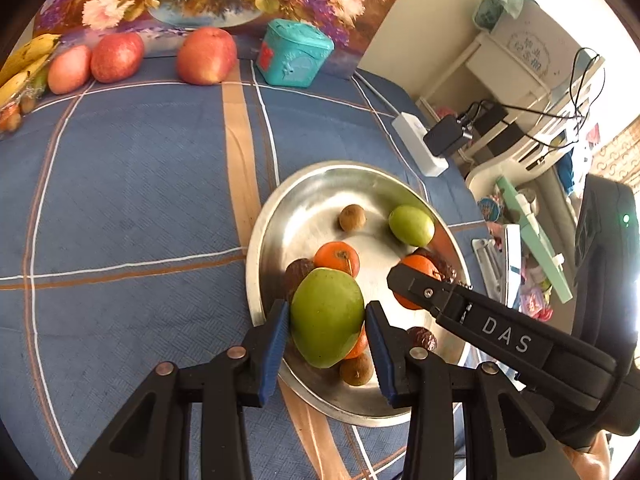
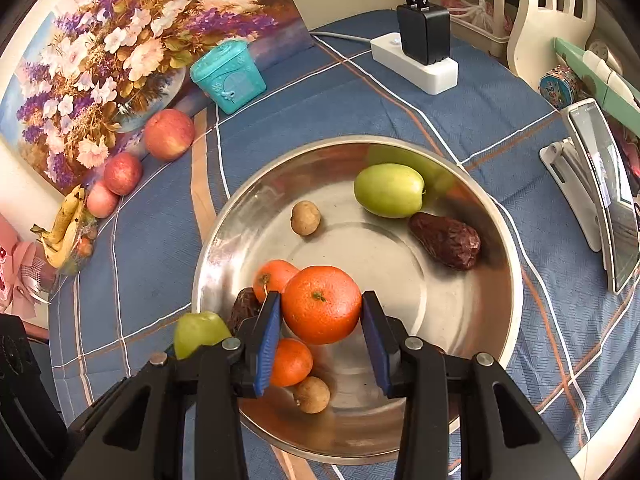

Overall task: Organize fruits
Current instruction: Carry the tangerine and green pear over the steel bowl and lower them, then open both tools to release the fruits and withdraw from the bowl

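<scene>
A steel bowl (image 1: pixel 304 196) (image 2: pixel 472 320) on the blue checked cloth holds small oranges, brown dates, longans and a green fruit (image 2: pixel 389 195) (image 1: pixel 411 225). My left gripper (image 1: pixel 326 332) is shut on a larger green fruit (image 1: pixel 326 316) over the bowl's near rim; this fruit also shows at the left in the right wrist view (image 2: pixel 198 332). My right gripper (image 2: pixel 320 320) is shut on an orange (image 2: pixel 321 304) above the bowl; its finger (image 1: pixel 424 290) reaches in from the right in the left wrist view.
Three red apples (image 1: pixel 206 56) (image 2: pixel 169 134) and bananas (image 1: pixel 24 60) (image 2: pixel 64 228) lie by a flower painting (image 2: pixel 112 52). A teal box (image 1: pixel 294 54) (image 2: pixel 227 76), a white power strip (image 1: pixel 420 144) (image 2: pixel 416 64) with chargers and a phone on a stand (image 2: pixel 604 204) sit around the bowl.
</scene>
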